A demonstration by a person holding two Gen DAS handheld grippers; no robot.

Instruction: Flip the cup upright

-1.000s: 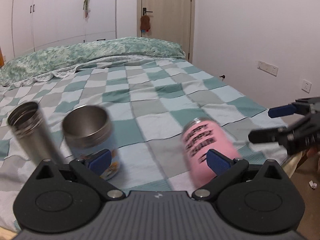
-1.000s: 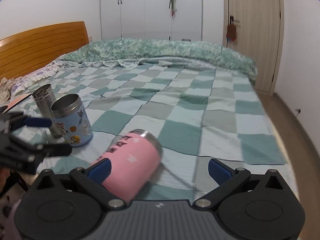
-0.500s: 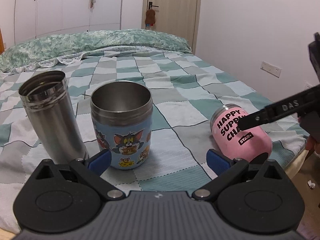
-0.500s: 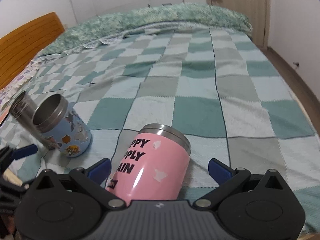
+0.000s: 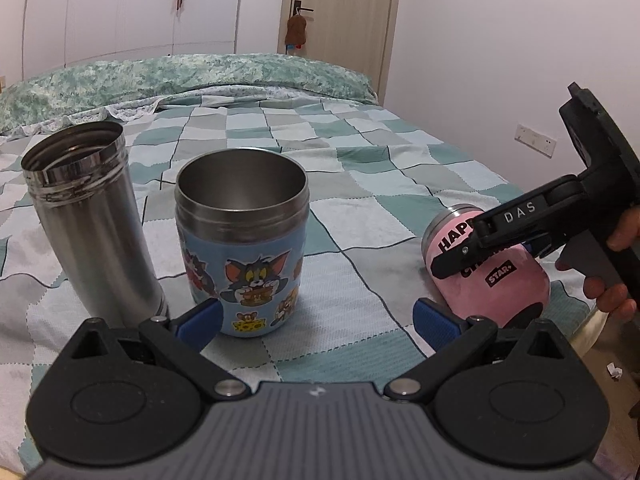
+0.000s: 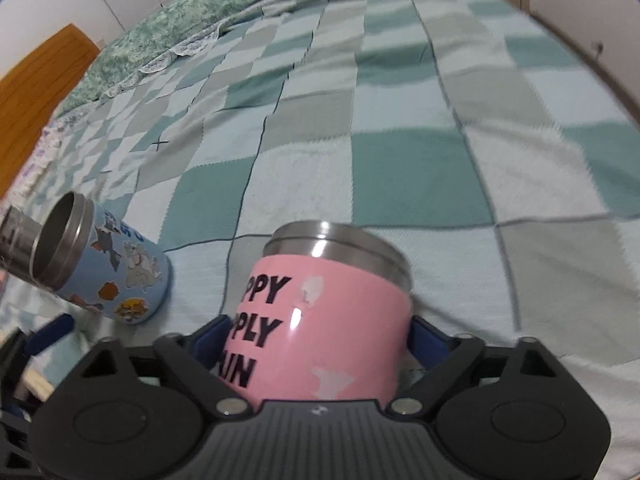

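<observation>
A pink cup (image 6: 324,320) with black lettering lies on its side on the checked bedspread (image 6: 400,152), steel rim pointing away from the right wrist camera. My right gripper (image 6: 320,338) is around its body, a blue pad on each side, close to or touching it. The left wrist view shows the pink cup (image 5: 496,280) at the right with the right gripper's fingers (image 5: 516,220) over it. My left gripper (image 5: 316,318) is open and empty, low over the bed in front of the blue cartoon cup (image 5: 244,240).
The blue cartoon cup (image 6: 108,264) and a steel flask (image 5: 88,220) stand upright at the left. The bed's near edge is just below the pink cup, with floor (image 5: 616,376) at the right. A folded green quilt (image 5: 180,76) lies at the far end.
My right gripper has moved down and forward so the pink cup now sits between its fingers. The left gripper has come closer to the blue cup and flask.
</observation>
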